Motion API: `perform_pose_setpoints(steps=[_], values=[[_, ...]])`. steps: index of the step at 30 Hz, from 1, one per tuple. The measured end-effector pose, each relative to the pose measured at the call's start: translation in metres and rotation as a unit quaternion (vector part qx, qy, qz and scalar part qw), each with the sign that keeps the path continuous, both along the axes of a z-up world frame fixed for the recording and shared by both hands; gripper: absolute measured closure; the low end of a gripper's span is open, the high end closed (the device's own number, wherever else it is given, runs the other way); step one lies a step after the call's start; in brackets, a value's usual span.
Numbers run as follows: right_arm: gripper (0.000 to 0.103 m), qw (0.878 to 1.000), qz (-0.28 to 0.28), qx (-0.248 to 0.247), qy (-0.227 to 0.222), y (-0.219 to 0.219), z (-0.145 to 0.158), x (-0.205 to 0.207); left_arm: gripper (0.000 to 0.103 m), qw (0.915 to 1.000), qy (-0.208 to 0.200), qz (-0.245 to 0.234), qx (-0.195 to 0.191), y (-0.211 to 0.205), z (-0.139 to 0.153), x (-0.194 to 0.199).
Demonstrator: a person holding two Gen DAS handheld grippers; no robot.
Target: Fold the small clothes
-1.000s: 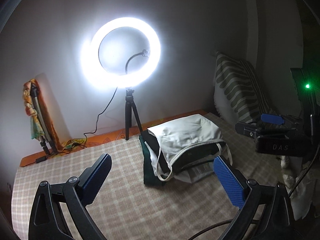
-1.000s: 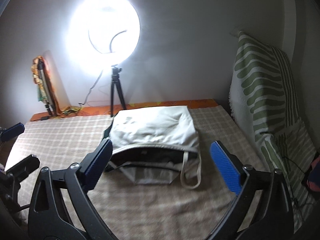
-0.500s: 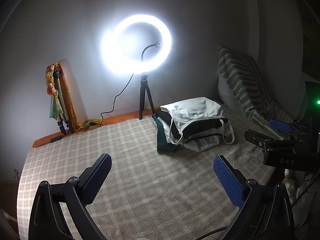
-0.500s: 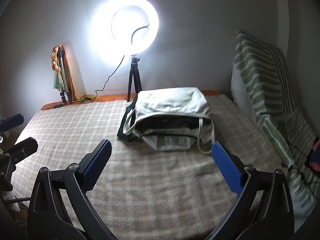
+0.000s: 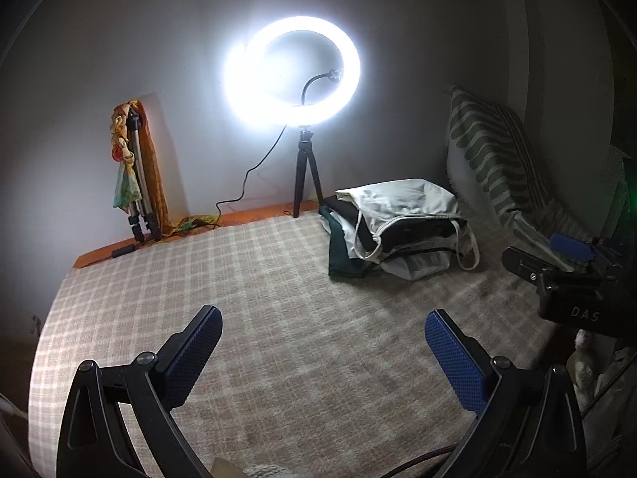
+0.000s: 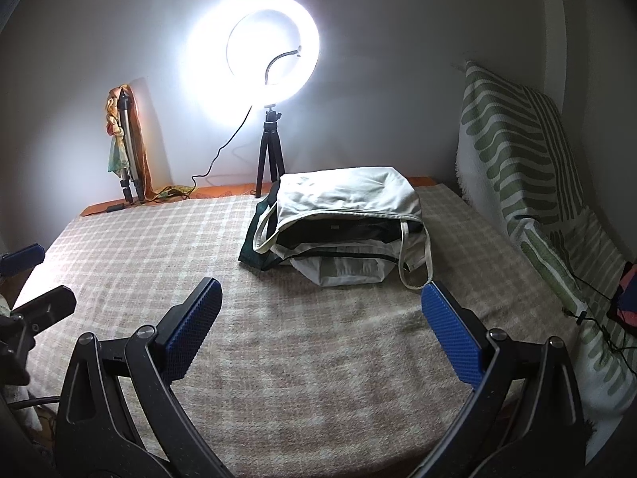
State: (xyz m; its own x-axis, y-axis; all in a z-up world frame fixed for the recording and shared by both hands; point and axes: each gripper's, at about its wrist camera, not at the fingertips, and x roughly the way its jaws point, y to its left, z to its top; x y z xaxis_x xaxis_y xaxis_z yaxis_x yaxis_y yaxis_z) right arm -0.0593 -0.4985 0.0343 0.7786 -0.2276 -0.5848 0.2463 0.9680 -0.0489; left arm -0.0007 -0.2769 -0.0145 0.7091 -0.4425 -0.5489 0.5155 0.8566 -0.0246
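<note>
A stack of folded clothes (image 6: pixel 338 223), topped by a white piece, was seen lying toward the back of a checked blanket (image 6: pixel 159 247) spread on a bed, near a striped pillow (image 6: pixel 513 151). A lit ring lamp (image 6: pixel 254 51) on a small tripod was placed just behind the stack against the wall. The left tool (image 5: pixel 322 354) and the right tool (image 6: pixel 320 330) were both held wide and empty above the blanket, well apart from the stack.

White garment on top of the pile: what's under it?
Under the white garment lie a black layer, a pale folded piece and a dark green one sticking out left. How many more the stack hides cannot be told.
</note>
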Motion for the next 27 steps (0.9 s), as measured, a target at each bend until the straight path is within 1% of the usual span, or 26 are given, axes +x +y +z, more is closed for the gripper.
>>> perform_pose_setpoints(steps=[4, 9, 16, 23, 27], values=[[0.000, 1.000, -0.006, 0.006, 0.000, -0.003, -0.002, 0.000, 0.001, 0.9999, 0.002, 0.008, 0.015, 0.000, -0.005, -0.001], [0.000, 1.000, -0.010, 0.015, 0.000, -0.007, -0.003, 0.002, 0.001, 0.9989, -0.008, 0.027, 0.038, 0.000, -0.009, -0.003], [0.000, 1.000, -0.012, 0.018, 0.013, -0.007, -0.010, 0.005, 0.001, 0.9988, 0.005, 0.032, 0.036, 0.004, -0.013, -0.001], [0.000, 1.000, -0.008, 0.019, 0.021, -0.005, -0.016, 0.010, 0.001, 0.9985, 0.006, 0.037, 0.040, 0.006, -0.014, 0.000], [0.000, 1.000, -0.006, 0.018, 0.023, -0.003, -0.018, 0.011, 0.001, 0.9984, 0.013, 0.038, 0.040, 0.006, -0.015, 0.001]])
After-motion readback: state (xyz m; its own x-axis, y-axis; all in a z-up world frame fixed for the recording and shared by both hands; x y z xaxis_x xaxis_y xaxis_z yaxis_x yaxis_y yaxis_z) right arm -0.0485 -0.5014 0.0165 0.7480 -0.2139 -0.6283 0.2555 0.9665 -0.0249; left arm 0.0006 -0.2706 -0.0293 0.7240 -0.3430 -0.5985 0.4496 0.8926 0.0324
